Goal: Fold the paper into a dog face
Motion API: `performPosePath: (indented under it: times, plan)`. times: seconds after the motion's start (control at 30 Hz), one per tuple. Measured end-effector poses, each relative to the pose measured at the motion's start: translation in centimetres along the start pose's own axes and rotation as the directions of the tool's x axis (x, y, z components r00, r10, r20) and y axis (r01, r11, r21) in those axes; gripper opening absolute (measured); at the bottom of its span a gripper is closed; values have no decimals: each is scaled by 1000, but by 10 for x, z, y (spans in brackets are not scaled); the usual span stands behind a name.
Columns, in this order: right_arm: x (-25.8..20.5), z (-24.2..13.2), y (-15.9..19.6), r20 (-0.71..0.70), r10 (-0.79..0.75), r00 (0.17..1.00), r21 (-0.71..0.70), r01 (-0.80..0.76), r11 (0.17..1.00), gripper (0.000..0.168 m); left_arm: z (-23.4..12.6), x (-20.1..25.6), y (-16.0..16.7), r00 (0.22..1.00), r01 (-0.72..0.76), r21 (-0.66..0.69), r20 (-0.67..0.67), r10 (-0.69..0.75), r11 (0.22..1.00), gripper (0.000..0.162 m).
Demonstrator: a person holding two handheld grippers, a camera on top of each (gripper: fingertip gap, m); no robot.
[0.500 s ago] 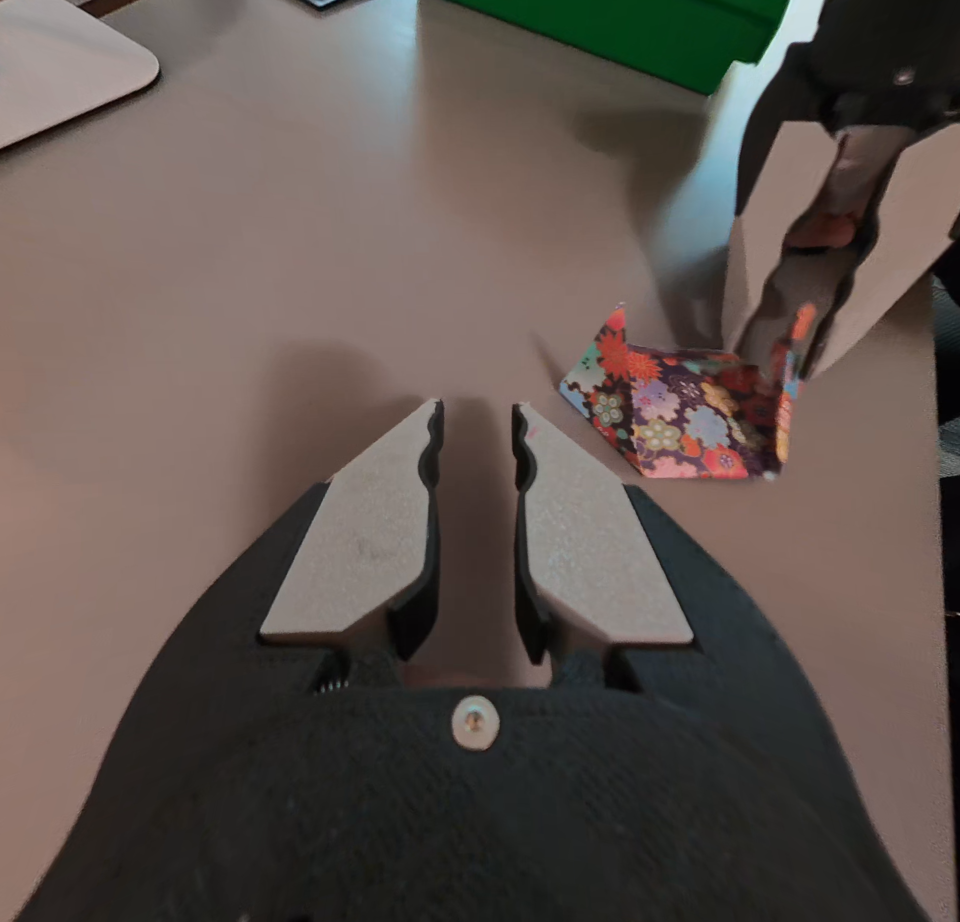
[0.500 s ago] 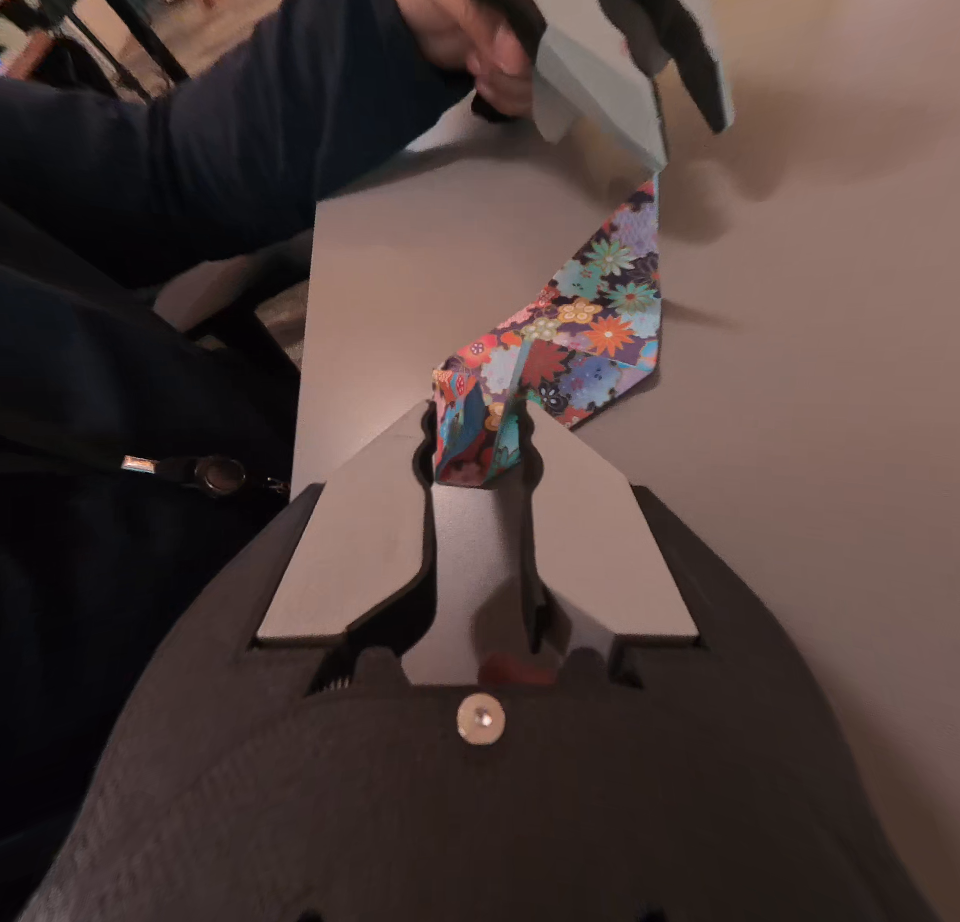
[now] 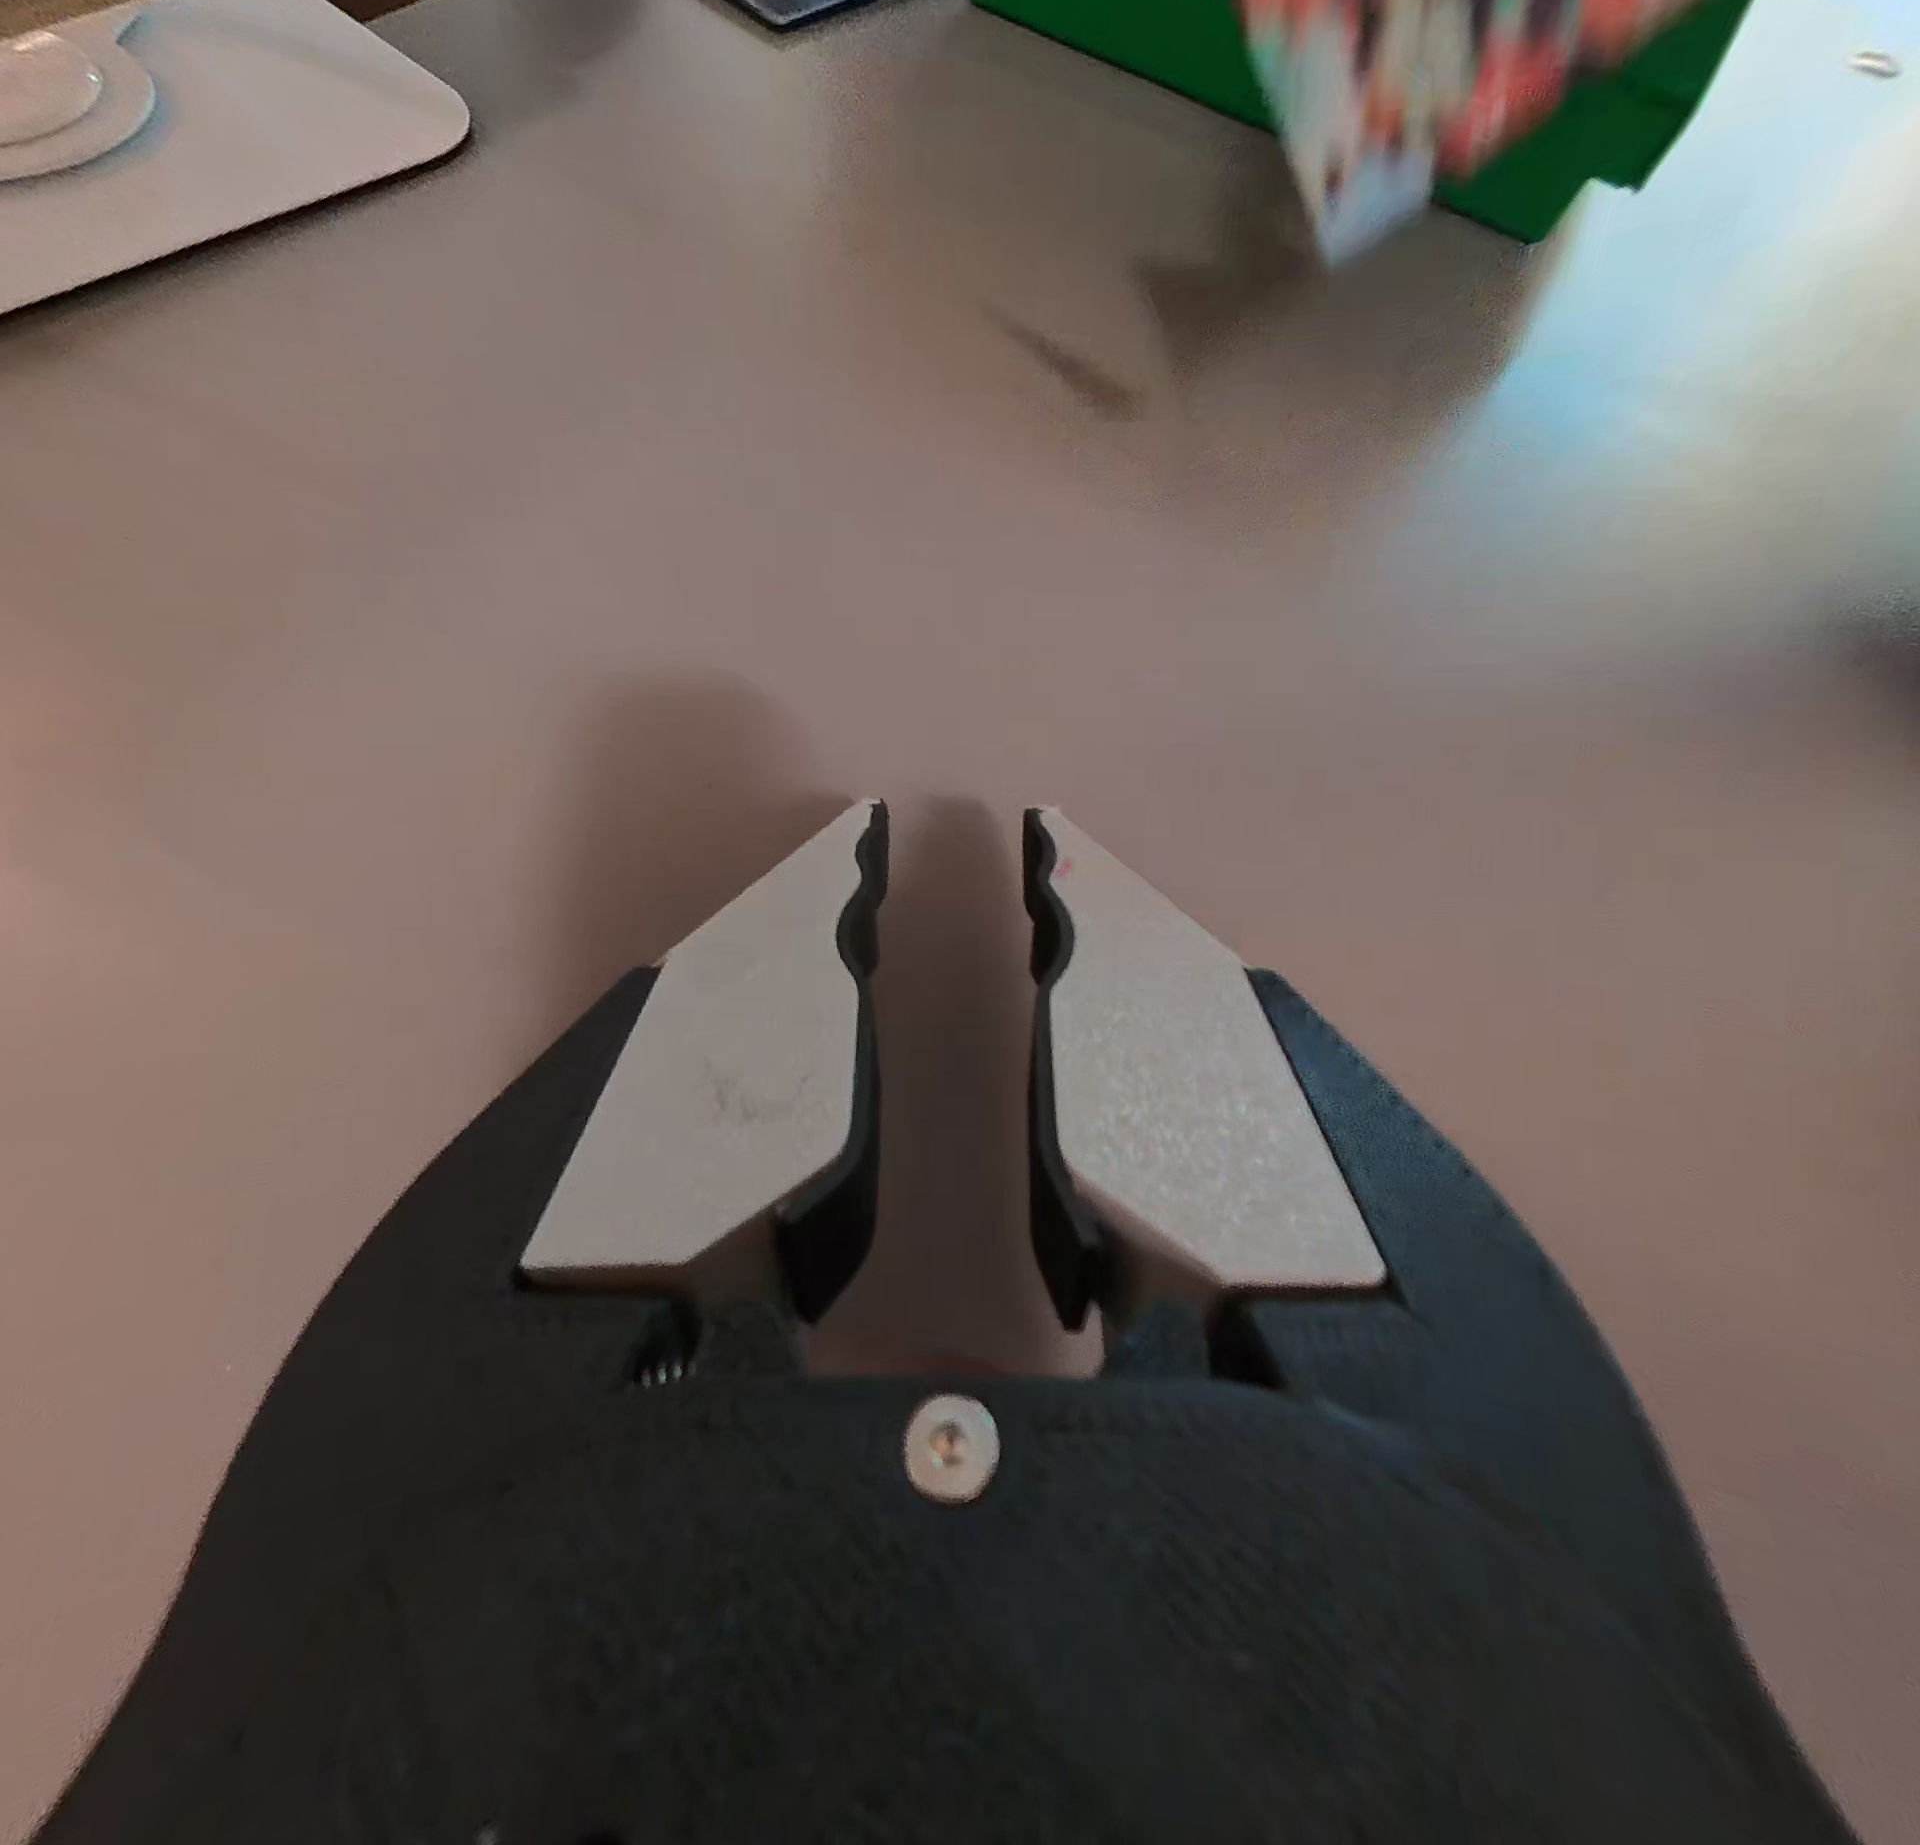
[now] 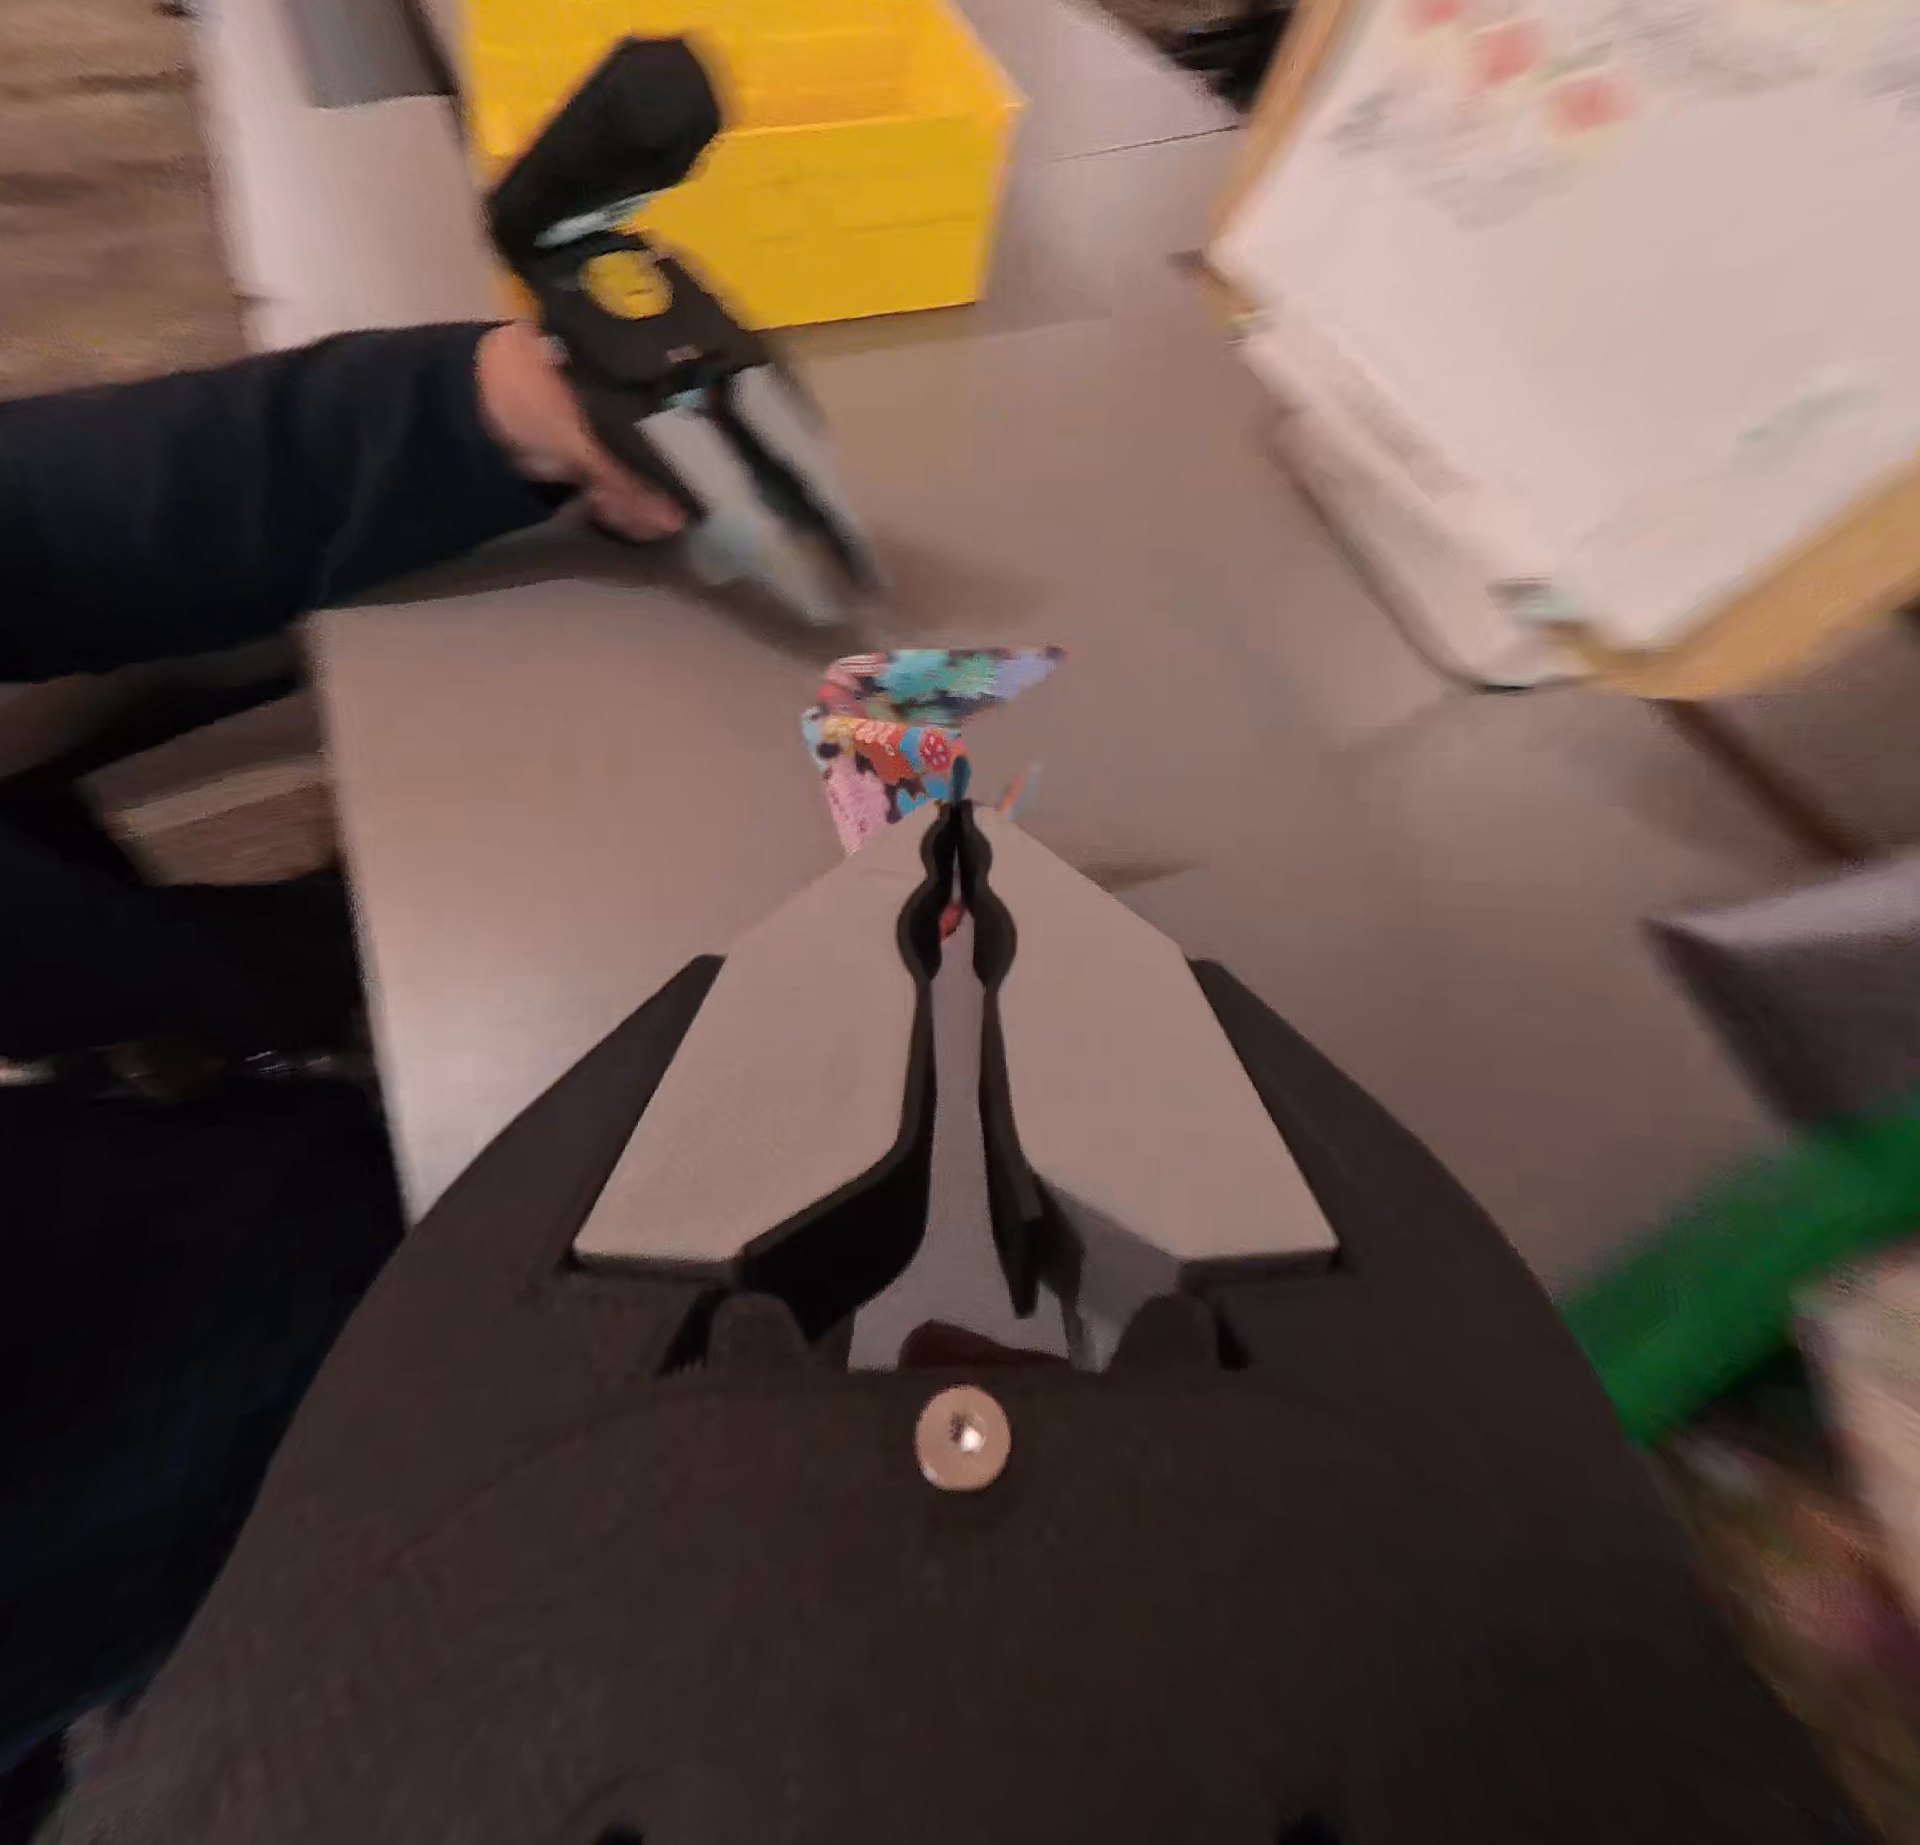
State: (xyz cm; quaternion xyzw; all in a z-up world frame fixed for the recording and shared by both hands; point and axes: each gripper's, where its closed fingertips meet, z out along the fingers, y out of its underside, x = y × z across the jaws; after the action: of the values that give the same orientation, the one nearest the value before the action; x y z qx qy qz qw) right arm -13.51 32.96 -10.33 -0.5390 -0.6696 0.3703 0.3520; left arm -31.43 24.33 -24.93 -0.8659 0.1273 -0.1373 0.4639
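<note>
The folded flower-patterned paper [image 4: 899,746] hangs from my right gripper [image 4: 958,808], which is shut on one corner and holds it in the air above the grey table [image 4: 582,808]. In the left wrist view the paper [image 3: 1455,60] shows blurred at the top right, off the table, in front of the green box. My left gripper [image 3: 954,810] is open and empty, low over the table [image 3: 520,569]. It also shows in the right wrist view [image 4: 821,574], held by a hand in a dark sleeve, left of the paper and apart from it.
A green box [image 3: 1122,19] stands at the table's far side, with a white flat stand [image 3: 208,154] at far left. A yellow bin [image 4: 821,133] and a wood-framed white board [image 4: 1558,289] lie beyond. The table's near-left edge [image 4: 343,860] drops off by the person. The grippers' ends are close to 25 centimeters from one another.
My right gripper has shut on the paper's corner and lifted it off the table, swinging fast. My left gripper stays open and has drawn away from the paper.
</note>
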Motion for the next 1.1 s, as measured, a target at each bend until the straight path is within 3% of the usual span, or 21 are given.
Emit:
performPosePath:
  times: [0.13, 0.23, 0.43, 0.47, 0.5, 0.53, 0.7, 0.8, 0.97, 1.1]
  plan:
    - [98, -73, -37, -267, 69, 961, 21, -66, 998, 0, 1, 3, -4, 1000, -12, 13, 8, 12, 1000, 23]
    - [155, -105, -41, -415, 88, 905, -5, -99, 995, 0, 4, 5, -2, 999, -38, -5, 13, 38, 999, 23]
    - [222, -96, 33, -552, 191, 812, -159, -327, 932, 0, 4, 3, 3, 998, -50, -30, 21, 50, 998, 23]
    - [226, -93, 48, -557, 232, 798, -179, -388, 904, 2, 4, 3, 4, 999, -45, -30, 21, 46, 999, 23]
    - [229, -90, 56, -555, 271, 787, -188, -436, 880, 16, 4, 3, 4, 999, -42, -31, 21, 42, 999, 23]
    - [227, -88, 57, -538, 304, 786, -179, -458, 871, 32, 4, 2, 4, 999, -39, -32, 22, 40, 999, 23]
    - [208, -92, 1, -492, 299, 818, -15, -351, 936, 37, 5, 2, 7, 998, -53, -53, 41, 55, 997, 23]
    - [176, -78, -30, -427, 273, 862, 55, -277, 959, 53, 8, 1, 9, 996, -60, -63, 64, 64, 996, 23]
    - [91, -4, -48, -179, 233, 956, 93, -219, 971, 68, 8, -8, 5, 991, -54, -42, 121, 59, 998, 24]
    - [45, 81, 0, -103, 203, 974, -68, -210, 975, 52, 7, -15, 2, 986, -36, -22, 159, 39, 999, 27]
